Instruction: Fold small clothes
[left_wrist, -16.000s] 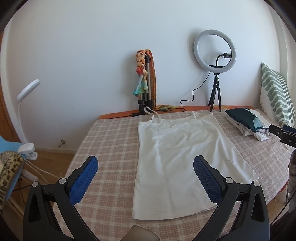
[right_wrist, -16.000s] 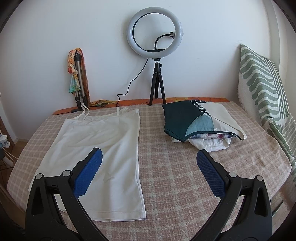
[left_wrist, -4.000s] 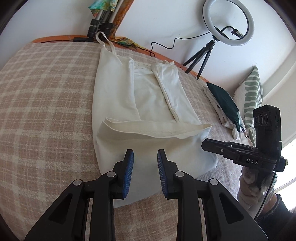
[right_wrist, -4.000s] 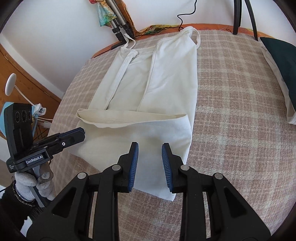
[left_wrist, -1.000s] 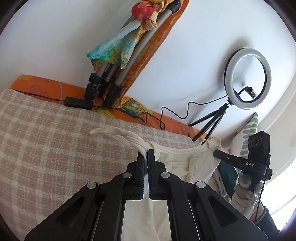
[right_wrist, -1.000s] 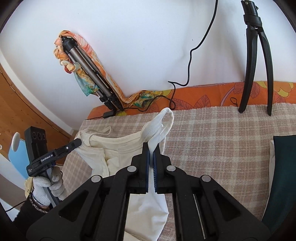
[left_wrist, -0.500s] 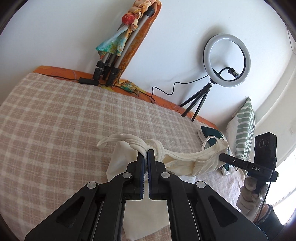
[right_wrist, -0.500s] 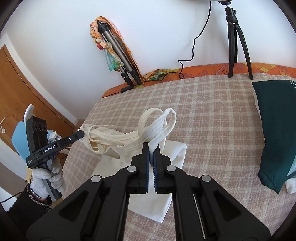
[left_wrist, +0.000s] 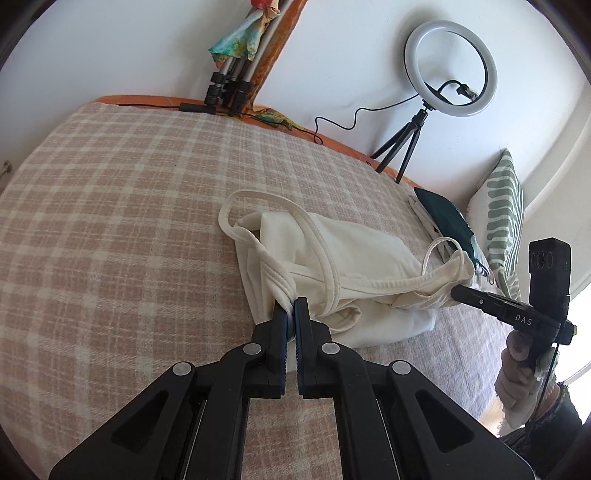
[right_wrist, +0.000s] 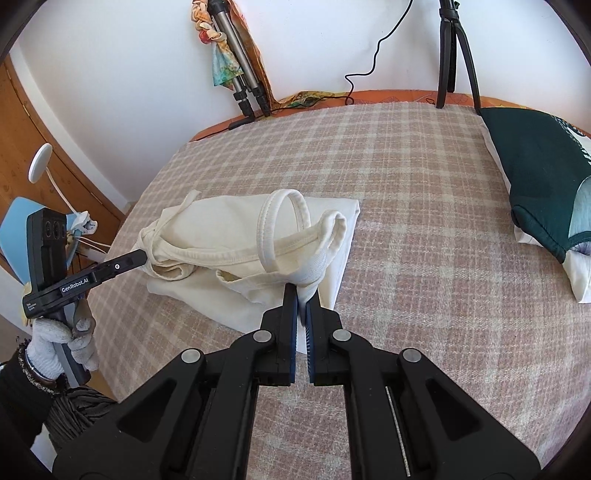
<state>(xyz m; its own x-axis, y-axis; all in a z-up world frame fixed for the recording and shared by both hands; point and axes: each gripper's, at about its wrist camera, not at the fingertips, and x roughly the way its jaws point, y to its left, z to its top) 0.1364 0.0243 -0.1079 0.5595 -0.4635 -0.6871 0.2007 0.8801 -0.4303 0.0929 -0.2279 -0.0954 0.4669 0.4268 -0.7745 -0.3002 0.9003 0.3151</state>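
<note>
A cream strappy top (left_wrist: 354, 258) lies folded into a small bundle on the checked blanket (left_wrist: 110, 229). My left gripper (left_wrist: 290, 308) is shut on its left shoulder corner, straps looping beyond the jaws. My right gripper (right_wrist: 301, 295) is shut on the right shoulder corner of the top (right_wrist: 258, 236). Both hold the neckline edge over the near end of the folded part. The right gripper also shows in the left wrist view (left_wrist: 458, 291), and the left gripper in the right wrist view (right_wrist: 142, 256).
A stack of folded clothes with a dark green piece on top (right_wrist: 535, 177) lies at the right. A ring light on a tripod (left_wrist: 450, 70), a wrapped tripod (left_wrist: 236, 66) and cables stand along the wall. A striped pillow (left_wrist: 502, 221) sits far right.
Both grippers have pulled the shoulder end of the top back toward me and lowered it, laying it over the rest. The garment now lies as a shorter bundle.
</note>
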